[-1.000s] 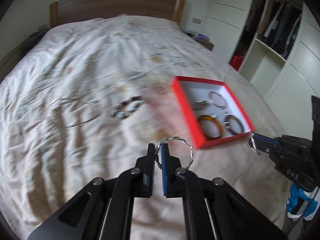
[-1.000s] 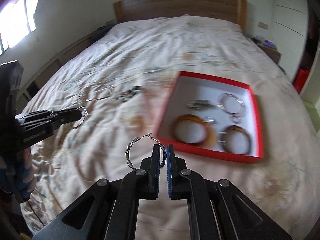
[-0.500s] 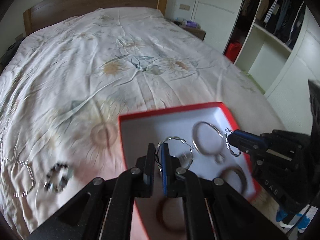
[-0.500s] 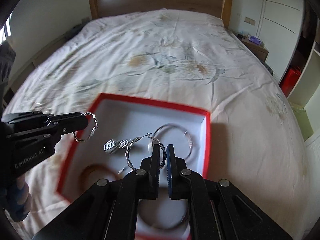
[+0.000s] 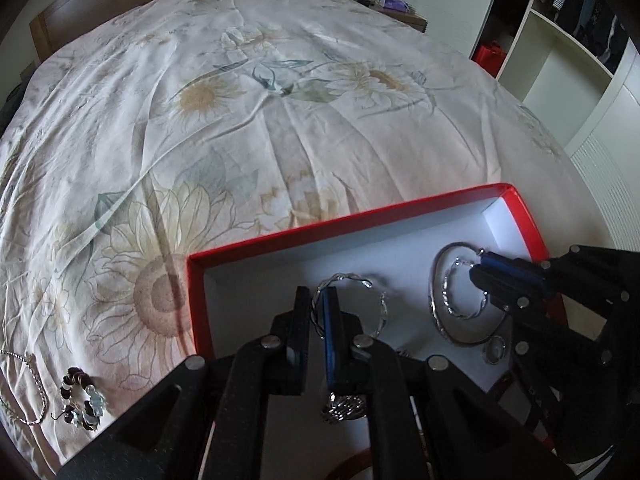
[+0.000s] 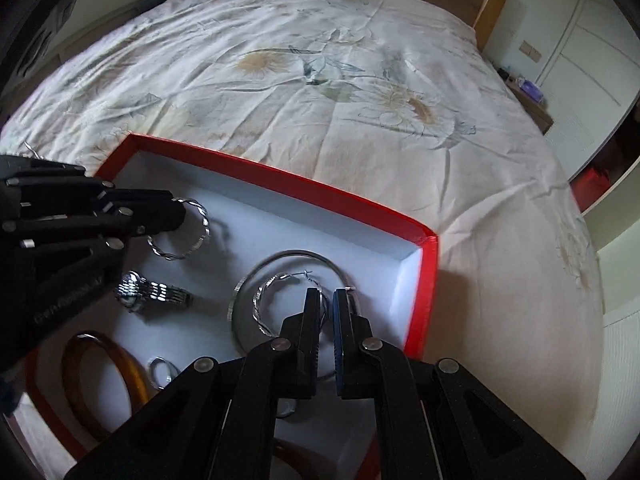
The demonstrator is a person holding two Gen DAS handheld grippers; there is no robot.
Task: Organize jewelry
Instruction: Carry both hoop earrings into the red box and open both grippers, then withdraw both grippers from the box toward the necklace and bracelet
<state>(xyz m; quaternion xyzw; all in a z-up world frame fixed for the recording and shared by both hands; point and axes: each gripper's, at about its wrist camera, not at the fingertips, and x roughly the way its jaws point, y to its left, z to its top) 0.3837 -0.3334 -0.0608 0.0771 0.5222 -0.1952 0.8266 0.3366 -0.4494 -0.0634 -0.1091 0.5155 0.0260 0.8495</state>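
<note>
Both grippers over red cardboard box with white lining [image 5: 360, 220] on floral bedsheet [image 5: 240, 120]. Left gripper [image 5: 318, 304] clamped on twisted silver hoop earring [image 5: 360, 280]; right gripper [image 6: 326, 308] clamped on matching twisted silver hoop [image 6: 264, 300], above plain silver bangle [image 6: 248, 280]

right gripper [image 6: 326, 300]: clamps twisted hoop [image 6: 266, 304] | over red box [image 6: 424, 280] | left gripper [image 6: 176, 216]: 2nd hoop [image 6: 188, 236]

Amber bangle [image 6: 108, 376] partly hidden; red box [image 5: 360, 220] cut off.
</note>
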